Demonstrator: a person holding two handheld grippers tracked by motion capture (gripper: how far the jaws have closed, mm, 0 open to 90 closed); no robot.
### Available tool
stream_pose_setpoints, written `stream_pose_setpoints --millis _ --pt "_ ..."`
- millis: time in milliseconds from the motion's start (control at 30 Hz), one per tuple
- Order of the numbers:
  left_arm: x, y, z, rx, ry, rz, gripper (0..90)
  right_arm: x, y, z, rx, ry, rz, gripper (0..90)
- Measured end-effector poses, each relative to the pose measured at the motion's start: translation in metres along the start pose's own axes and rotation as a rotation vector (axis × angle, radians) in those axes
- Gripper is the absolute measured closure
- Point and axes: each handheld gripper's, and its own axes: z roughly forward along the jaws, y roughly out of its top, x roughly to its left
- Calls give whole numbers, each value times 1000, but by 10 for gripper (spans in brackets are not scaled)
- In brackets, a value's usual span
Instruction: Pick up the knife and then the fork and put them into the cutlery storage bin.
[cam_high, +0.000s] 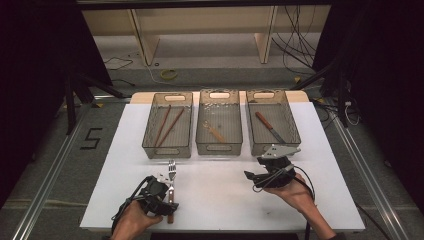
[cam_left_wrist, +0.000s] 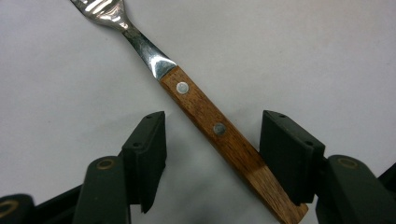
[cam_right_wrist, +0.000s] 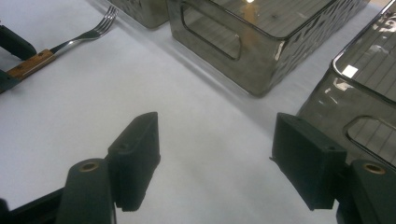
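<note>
Left gripper (cam_left_wrist: 212, 135) was wide open, jaws standing on either side of the fork (cam_left_wrist: 205, 116), holding nothing yet. In the left gripper view the wooden handle ran diagonally through the gap: its butt end lay against or just under the jaw at that view's right, while the jaw at its left stood apart from it. Tines pointed ahead of the jaws, away from the hand. Judgement: the jaws straddled the handle rather than the metal neck because the wood is wider and less slippery, so a closing grip should hold better there. The diagonal lie means the closing jaws may swing the fork before they clamp it.

In the high view the fork (cam_high: 171, 175) lay flat on the white table (cam_high: 225, 210), just ahead of the left gripper (cam_high: 159, 190), short of the three mesh baskets. The left basket (cam_high: 148, 135) held chopsticks (cam_high: 167, 125), the middle basket (cam_high: 200, 135) a small wooden-handled utensil (cam_high: 215, 131), and the right basket (cam_high: 295, 132) a knife (cam_high: 270, 127). Sorting by type seems the reason for the layout; which basket suits the fork I cannot tell.

Right gripper (cam_right_wrist: 215, 158) was also wide open and empty, hovering low over bare table with basket corners just ahead of its jaws. Judged parked clear of the left side's work.
</note>
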Motion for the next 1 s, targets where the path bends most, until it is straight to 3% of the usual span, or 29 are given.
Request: stream_pose_setpoints --millis 133,333,700,1000 --pt "2 -1 -1 -1 9 7 508 1 0 0 -2 2 1 328" --pt "4 -1 -2 0 13 6 568 1 0 0 -5 2 0 328" --pt "13 -3 -4 1 -4 -25 704 1 0 0 -5 3 -1 332" --pt "14 -5 -4 -7 -9 13 755 1 0 0 -14 6 -4 334"
